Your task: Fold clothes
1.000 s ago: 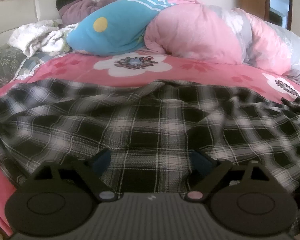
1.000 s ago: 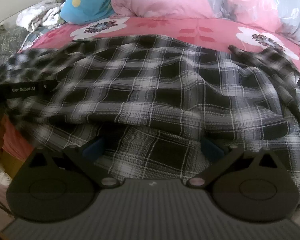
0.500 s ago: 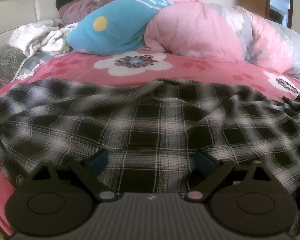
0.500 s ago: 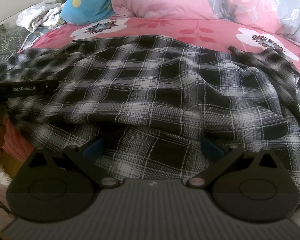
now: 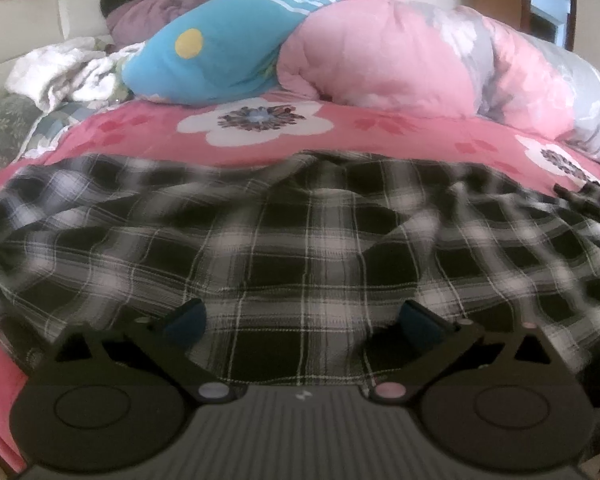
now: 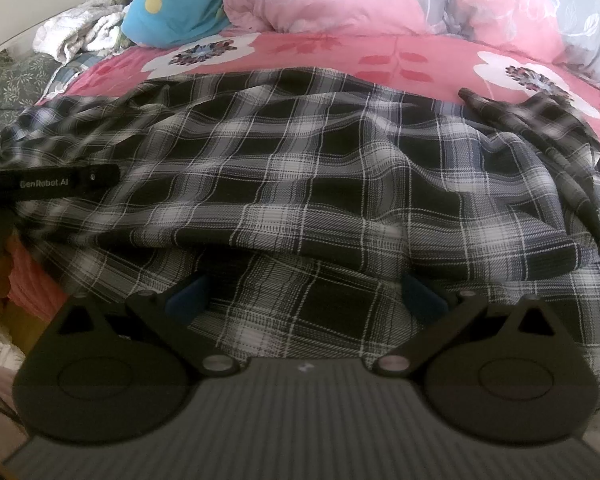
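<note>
A black-and-white plaid shirt (image 5: 300, 248) is lying spread and rumpled across the lower half of both frames, on a pink flowered bed (image 5: 260, 128). In the left wrist view the left gripper (image 5: 303, 320) is sitting at the bottom of the frame with its jaws spread wide, having just been opening further; plaid cloth is lying between the blue pads (image 5: 188, 316) but they are not pressing on it. In the right wrist view the right gripper (image 6: 306, 292) is likewise standing wide open over the shirt's near edge, cloth lying loose between its pads (image 6: 190, 294) (nothing is being pinched). A fold of the shirt is running across the middle of that frame, and a sleeve (image 6: 532, 120) is trailing toward the upper right. The left gripper's black body is poking in at the left edge of the right wrist view. A rolled pink quilt (image 5: 400, 64) and a blue pillow (image 5: 212, 60) are lying along the top of the frame, with a person (image 5: 148, 8) lying at the upper left
</note>
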Tool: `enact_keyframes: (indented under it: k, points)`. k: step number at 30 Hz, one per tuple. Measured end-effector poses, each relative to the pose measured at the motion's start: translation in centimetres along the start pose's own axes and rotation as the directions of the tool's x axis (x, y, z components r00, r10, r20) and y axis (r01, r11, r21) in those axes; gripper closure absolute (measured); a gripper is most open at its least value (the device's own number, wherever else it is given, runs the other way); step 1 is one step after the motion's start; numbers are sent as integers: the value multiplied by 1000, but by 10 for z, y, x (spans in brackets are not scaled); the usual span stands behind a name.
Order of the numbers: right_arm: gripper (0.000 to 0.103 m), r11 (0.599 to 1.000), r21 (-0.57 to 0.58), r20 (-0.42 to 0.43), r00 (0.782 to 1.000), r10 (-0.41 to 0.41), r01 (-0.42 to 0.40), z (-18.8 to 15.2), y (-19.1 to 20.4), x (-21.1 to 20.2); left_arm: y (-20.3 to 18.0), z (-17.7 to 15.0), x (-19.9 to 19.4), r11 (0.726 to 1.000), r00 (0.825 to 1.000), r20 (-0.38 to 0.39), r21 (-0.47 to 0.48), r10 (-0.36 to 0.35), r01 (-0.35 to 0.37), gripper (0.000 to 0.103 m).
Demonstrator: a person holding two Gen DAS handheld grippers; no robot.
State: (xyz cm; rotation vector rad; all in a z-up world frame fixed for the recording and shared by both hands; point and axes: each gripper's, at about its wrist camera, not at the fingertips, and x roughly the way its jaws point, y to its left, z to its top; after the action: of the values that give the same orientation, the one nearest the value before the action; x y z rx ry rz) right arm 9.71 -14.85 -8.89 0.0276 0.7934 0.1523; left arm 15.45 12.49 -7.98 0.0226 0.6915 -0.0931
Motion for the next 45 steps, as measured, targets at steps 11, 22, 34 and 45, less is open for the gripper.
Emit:
enact_keyframes:
  k: [11,22,34,45]
  points:
    - [1,980,-125,61,985,163,-154,11,-2,-35,29,10,-11,990,999,39,-137,-18,23,5]
    - [38,685,-729,214,956,199,20,10,73,-35,41,14,-1,987,1000,26,-160,-14,18,13]
    - [93,394,-915,155,976,154,83,-25,100,-12,40,13,2,994,1000,20,-113,-12,14,13]
    - [103,443,-896,134,965,227,21,-13,95,-50,43,14,3,995,1000,21,-97,-2,4,14]
